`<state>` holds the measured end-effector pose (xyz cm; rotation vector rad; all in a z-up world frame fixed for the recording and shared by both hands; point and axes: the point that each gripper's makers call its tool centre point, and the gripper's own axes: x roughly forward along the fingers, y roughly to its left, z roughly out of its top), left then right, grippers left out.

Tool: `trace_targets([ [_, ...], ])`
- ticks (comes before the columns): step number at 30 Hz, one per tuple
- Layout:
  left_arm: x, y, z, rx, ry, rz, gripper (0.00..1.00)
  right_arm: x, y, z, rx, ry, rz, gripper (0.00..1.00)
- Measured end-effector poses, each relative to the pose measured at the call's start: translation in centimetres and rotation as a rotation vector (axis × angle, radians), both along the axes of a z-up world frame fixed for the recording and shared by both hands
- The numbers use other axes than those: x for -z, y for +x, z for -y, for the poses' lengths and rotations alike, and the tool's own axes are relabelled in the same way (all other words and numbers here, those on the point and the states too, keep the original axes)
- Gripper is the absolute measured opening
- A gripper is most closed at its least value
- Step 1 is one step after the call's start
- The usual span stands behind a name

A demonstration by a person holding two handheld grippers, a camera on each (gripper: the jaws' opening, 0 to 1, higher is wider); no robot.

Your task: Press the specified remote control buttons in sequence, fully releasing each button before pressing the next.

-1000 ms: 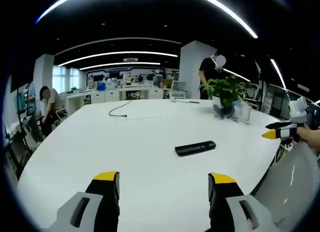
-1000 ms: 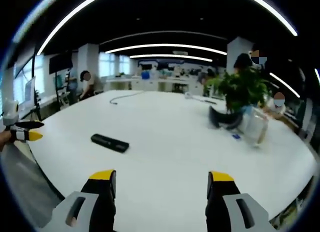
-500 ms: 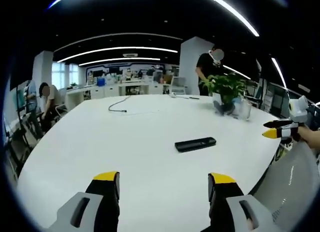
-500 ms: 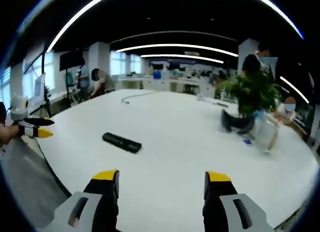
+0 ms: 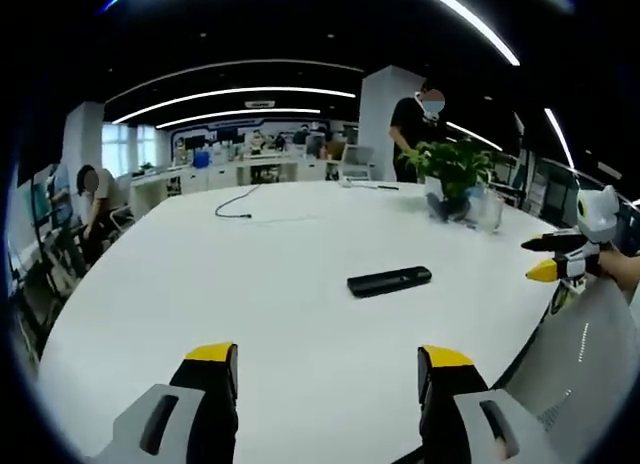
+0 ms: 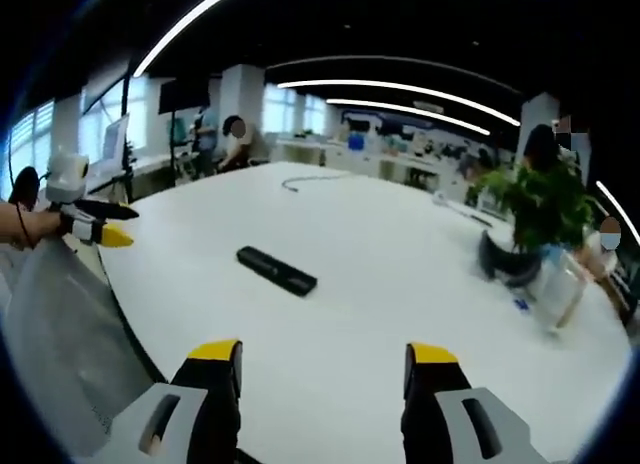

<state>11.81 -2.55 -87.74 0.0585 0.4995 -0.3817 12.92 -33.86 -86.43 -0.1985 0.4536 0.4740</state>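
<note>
Remote control (image 5: 390, 280) lies flat on the white table (image 5: 250, 284), well short of the potted plant (image 5: 455, 174). I hold my left gripper (image 5: 325, 369) and right gripper (image 6: 322, 364) with jaws apart, both empty, near the table's edge.

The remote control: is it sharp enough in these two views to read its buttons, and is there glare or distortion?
In the left gripper view the remote control is a small dark bar, its buttons unreadable; ceiling light strips bow from fisheye distortion. In the right gripper view the remote control is equally featureless, and the plant looks smeared. The white table is evenly lit, without harsh glare.
</note>
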Motion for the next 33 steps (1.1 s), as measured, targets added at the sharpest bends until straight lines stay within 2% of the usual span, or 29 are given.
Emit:
trace_targets([
  [4,-1.0,0.4,1.2,0.049,-0.031,-0.002,0.74,0.2,0.1,1.6,0.081,0.033,-0.022,0.65],
  [7,-1.1,0.6,2.0,0.094,-0.033,-0.035,0.75,-0.3,0.3,1.8,0.089,0.072,-0.003,0.68],
  [10,-1.9,1.7,3.3,0.163,-0.041,-0.016,0.77,-0.5,0.4,2.0,0.098,0.064,0.018,0.67],
  [13,-2.0,2.6,3.9,0.187,-0.050,-0.010,0.79,-0.3,0.3,2.3,0.113,0.066,0.006,0.69],
  [17,-1.7,3.8,5.2,0.218,-0.082,-0.024,0.87,-0.7,0.2,2.3,0.115,0.088,0.019,0.68],
  [20,-1.0,4.2,6.4,0.250,-0.122,-0.087,0.93,-1.7,0.3,2.9,0.141,0.130,0.064,0.62],
  [21,-0.9,4.3,6.9,0.244,-0.164,-0.106,0.93,-2.2,0.3,3.1,0.166,0.164,0.075,0.63],
  [24,-0.4,4.5,7.6,0.244,-0.199,-0.118,0.95,-2.1,0.3,3.7,0.200,0.198,0.063,0.67],
  [26,0.2,4.4,8.4,0.270,-0.202,-0.137,0.97,-2.0,0.3,3.8,0.211,0.204,0.059,0.69],
  [28,0.9,3.8,9.0,0.322,-0.172,-0.166,0.98,-2.1,0.2,3.8,0.218,0.206,0.058,0.70],
  [33,1.2,4.2,9.2,0.338,-0.170,-0.172,0.98,-2.1,0.2,3.7,0.214,0.196,0.064,0.75],
])
